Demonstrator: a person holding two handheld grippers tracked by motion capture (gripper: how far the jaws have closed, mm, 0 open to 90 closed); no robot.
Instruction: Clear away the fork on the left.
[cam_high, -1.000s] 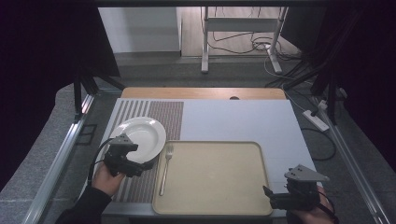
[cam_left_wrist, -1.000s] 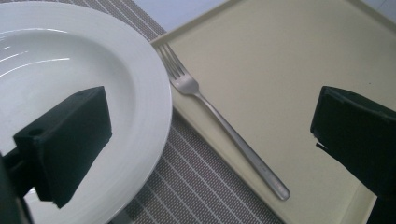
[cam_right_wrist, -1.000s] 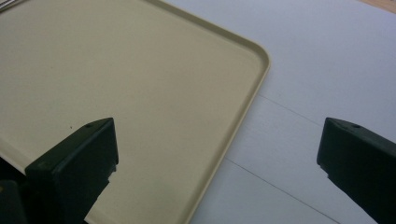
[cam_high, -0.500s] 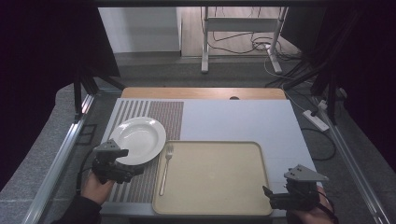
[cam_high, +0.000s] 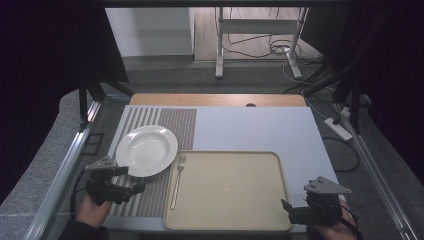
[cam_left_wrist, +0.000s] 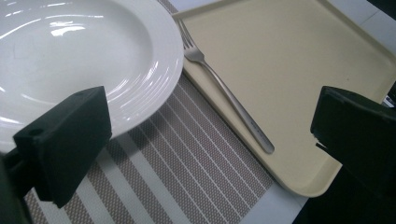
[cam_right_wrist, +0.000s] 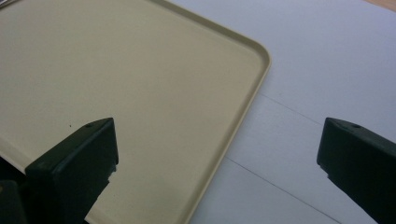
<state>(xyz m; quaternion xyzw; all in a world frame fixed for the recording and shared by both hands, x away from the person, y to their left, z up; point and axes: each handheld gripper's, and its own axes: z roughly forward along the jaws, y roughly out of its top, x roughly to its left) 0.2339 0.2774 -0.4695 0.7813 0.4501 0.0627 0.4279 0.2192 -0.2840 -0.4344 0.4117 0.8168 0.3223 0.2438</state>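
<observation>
A white plate (cam_high: 146, 149) (cam_left_wrist: 70, 56) rests on a striped placemat (cam_high: 150, 192) (cam_left_wrist: 187, 177). A beige tray (cam_high: 235, 192) (cam_left_wrist: 289, 65) (cam_right_wrist: 116, 84) lies to its right, and a steel fork (cam_high: 177, 181) (cam_left_wrist: 229, 93) lies on the tray's left edge. My left gripper (cam_high: 131, 181) (cam_left_wrist: 210, 140) hovers open over the mat near the plate's front left rim, holding nothing. My right gripper (cam_high: 287, 209) (cam_right_wrist: 217, 158) stands open and empty over the tray's front right corner.
A pale grey mat (cam_high: 250, 127) covers the table behind the tray, with a wooden strip (cam_high: 215, 99) at the far edge. Metal rails (cam_high: 60, 175) run along both sides. A power strip (cam_high: 338, 128) and cables lie on the floor beyond.
My left gripper has drawn back from the plate's rim toward the front left corner of the mat, empty. The right gripper has stayed put.
</observation>
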